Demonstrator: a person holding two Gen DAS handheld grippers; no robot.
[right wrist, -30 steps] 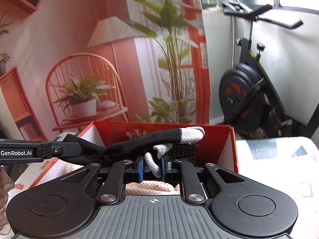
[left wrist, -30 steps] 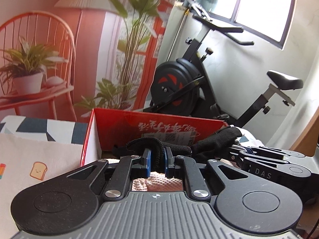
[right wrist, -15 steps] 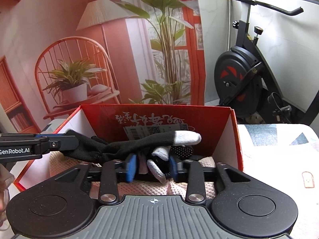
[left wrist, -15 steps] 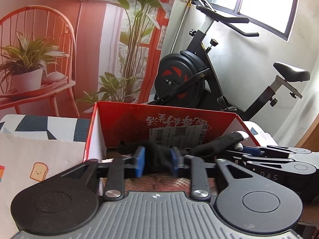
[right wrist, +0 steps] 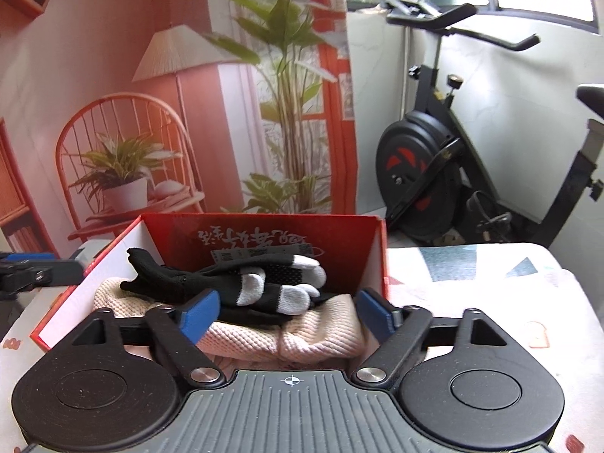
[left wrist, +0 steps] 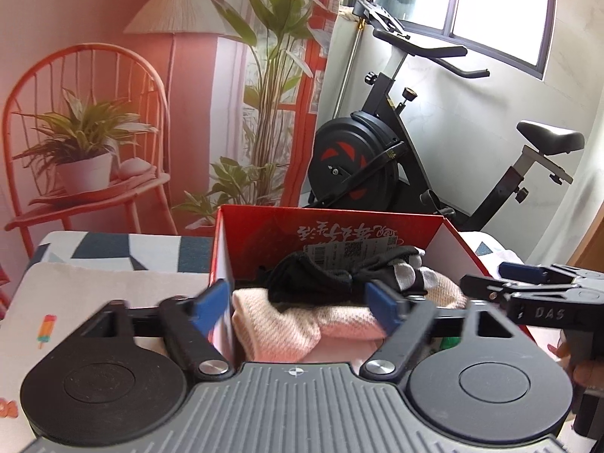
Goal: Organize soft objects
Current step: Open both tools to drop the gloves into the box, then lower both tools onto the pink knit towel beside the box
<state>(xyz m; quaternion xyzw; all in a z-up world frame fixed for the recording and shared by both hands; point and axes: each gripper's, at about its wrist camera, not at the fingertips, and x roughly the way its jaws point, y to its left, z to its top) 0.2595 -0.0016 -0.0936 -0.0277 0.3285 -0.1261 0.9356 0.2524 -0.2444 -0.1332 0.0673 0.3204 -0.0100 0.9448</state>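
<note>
Black gloves (right wrist: 241,283) are seen lying on pink knitwear (right wrist: 302,336) inside the red box (right wrist: 373,249), just ahead of the left tool (left wrist: 298,305) and right tool (right wrist: 288,315), both just spread wide, nothing gripped.

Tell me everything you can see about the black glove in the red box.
The black glove looks knitted, with pale grey fingertips and a dotted grip patch. It lies crumpled on its side, cuff toward the left, atop a pink knitted cloth inside the red box. Nothing grips it: both grippers' jaws have just opened and stand clear of it.
</note>
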